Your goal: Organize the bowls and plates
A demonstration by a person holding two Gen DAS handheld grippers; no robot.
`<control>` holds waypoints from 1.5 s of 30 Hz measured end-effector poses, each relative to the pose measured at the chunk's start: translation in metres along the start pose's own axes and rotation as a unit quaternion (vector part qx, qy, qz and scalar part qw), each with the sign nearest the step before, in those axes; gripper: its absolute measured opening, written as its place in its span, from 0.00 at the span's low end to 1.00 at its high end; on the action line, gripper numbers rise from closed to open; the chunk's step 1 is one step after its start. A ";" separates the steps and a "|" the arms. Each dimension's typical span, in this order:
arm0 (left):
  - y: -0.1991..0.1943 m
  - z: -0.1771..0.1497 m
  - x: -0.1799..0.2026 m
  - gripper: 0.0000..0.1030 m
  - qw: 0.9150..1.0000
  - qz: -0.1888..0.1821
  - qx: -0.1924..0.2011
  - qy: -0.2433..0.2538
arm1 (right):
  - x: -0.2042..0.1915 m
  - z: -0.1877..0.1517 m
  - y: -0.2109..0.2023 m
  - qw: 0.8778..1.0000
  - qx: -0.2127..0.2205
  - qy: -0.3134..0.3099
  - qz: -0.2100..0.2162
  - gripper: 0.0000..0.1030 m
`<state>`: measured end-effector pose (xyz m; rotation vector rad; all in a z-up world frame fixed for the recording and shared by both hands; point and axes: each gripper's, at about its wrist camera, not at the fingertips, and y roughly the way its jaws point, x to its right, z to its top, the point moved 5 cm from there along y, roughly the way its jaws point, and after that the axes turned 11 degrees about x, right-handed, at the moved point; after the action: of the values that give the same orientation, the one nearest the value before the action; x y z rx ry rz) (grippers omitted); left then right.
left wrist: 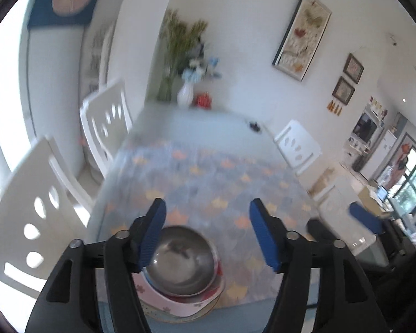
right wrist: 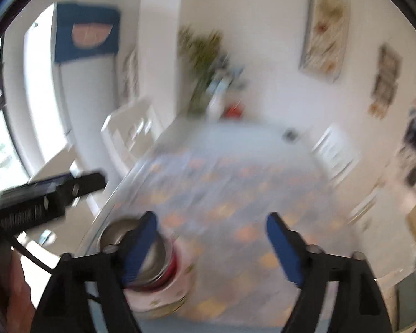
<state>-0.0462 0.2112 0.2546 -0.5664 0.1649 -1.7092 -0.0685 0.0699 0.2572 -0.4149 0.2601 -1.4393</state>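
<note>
A steel bowl (left wrist: 181, 260) sits nested in a red-rimmed bowl, on a pink patterned dish (left wrist: 180, 302), stacked near the table's front edge. My left gripper (left wrist: 208, 238) is open and empty, raised above the stack, which lies below its left finger. In the blurred right wrist view the same stack, with the steel bowl (right wrist: 149, 255) on top, lies at lower left behind the left finger. My right gripper (right wrist: 212, 245) is open and empty, above the table to the right of the stack. The left gripper's body (right wrist: 47, 197) shows at the left edge.
The table (left wrist: 208, 177) carries a patterned cloth. At its far end stand a white vase with flowers (left wrist: 185, 91), a red object (left wrist: 203, 100) and a small dark item (left wrist: 253, 125). White chairs stand at the left (left wrist: 33, 222) and the right (left wrist: 298, 147).
</note>
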 end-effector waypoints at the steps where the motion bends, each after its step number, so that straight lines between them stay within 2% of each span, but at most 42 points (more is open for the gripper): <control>1: -0.007 0.002 0.007 0.69 1.000 0.008 0.012 0.002 | 0.012 0.009 -0.014 1.000 0.028 0.011 -0.009 0.83; 3: -0.019 0.002 0.020 0.78 0.999 0.036 0.034 0.002 | 0.030 0.016 -0.031 0.998 0.054 0.036 -0.016 0.88; 4: -0.024 0.002 0.025 0.86 0.998 0.055 0.044 0.002 | 0.041 0.016 -0.039 0.997 0.062 0.050 -0.024 0.95; 5: -0.029 -0.001 0.032 0.93 0.996 0.068 0.051 0.006 | 0.053 0.012 -0.045 0.995 0.063 0.066 -0.037 1.00; 7: -0.033 -0.006 0.045 0.98 0.994 0.091 0.050 0.015 | 0.075 -0.001 -0.050 0.993 0.046 0.097 -0.039 1.00; 9: -0.034 -0.016 0.057 0.98 0.994 0.106 0.035 0.019 | 0.091 -0.013 -0.051 0.993 0.021 0.111 -0.034 1.00; 13: -0.039 -0.041 0.084 0.98 0.994 0.110 0.001 0.020 | 0.118 -0.033 -0.059 0.993 -0.016 0.109 -0.038 1.00; 17: -0.050 -0.056 0.110 0.98 0.991 0.129 0.013 0.043 | 0.143 -0.050 -0.077 0.994 -0.027 0.095 -0.043 1.00; 20: -0.057 -0.065 0.127 0.99 0.984 0.162 0.026 0.073 | 0.157 -0.064 -0.088 0.995 -0.034 0.088 -0.043 1.00; 22: -0.056 -0.073 0.133 0.99 0.981 0.176 0.013 0.083 | 0.166 -0.072 -0.090 0.995 -0.039 0.086 -0.041 1.00; 27: -0.055 -0.090 0.142 0.99 0.983 0.172 -0.024 0.064 | 0.185 -0.082 -0.090 0.995 -0.053 0.078 -0.038 1.00; 30: -0.060 -0.093 0.146 0.99 0.982 0.177 -0.023 0.065 | 0.196 -0.084 -0.091 0.993 -0.055 0.097 -0.034 1.00; 35: -0.066 -0.089 0.151 0.99 0.979 0.185 -0.005 0.080 | 0.193 -0.088 -0.091 0.992 -0.062 0.106 -0.018 1.00; 39: -0.064 -0.088 0.142 0.99 0.975 0.207 -0.021 0.076 | 0.182 -0.084 -0.093 0.994 -0.054 0.091 -0.015 1.00; 45: -0.064 -0.080 0.117 0.99 0.971 0.224 -0.016 0.075 | 0.158 -0.083 -0.075 0.990 -0.087 0.106 0.039 1.00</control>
<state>-0.1526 0.0980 0.2445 -0.3856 0.3992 -1.3080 -0.1515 -0.1018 0.2266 -0.3879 0.5715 -1.3891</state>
